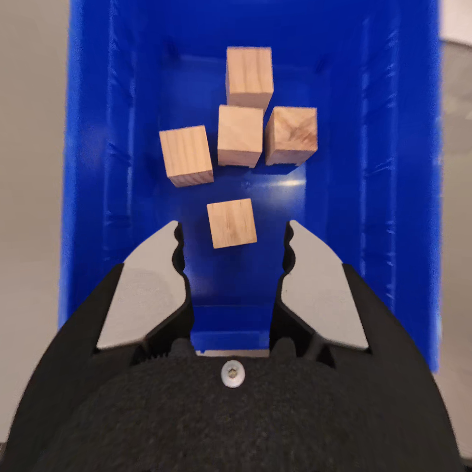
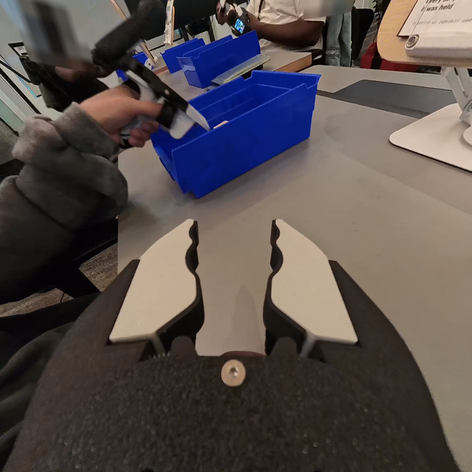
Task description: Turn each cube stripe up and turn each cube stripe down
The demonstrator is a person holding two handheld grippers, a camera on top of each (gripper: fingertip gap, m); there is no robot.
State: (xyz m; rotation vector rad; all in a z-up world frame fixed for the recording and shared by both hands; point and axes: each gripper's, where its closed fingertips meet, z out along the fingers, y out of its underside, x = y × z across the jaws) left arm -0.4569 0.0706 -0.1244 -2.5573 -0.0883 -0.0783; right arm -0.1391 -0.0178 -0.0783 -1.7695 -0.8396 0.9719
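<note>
Left gripper point(image 1: 235, 224) agape above cube point(image 1: 231, 223)

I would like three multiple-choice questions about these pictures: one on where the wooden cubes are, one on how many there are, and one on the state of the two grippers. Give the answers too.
1. Where do the wooden cubes lie?
A. on the grey table
B. inside the blue bin
C. on the white stand

2. How many cubes show in the left wrist view?
A. three
B. five
C. seven

3. How are the two grippers?
A. both open and empty
B. both shut on a cube
C. left shut, right open

Answers:
1 B: every cube, such as the nearest cube, rests on the floor of the blue bin.
2 B: four form a cluster farther back and one lies alone in front.
3 A: the left gripper and the right gripper both show a wide gap between their fingers, holding nothing.
</note>
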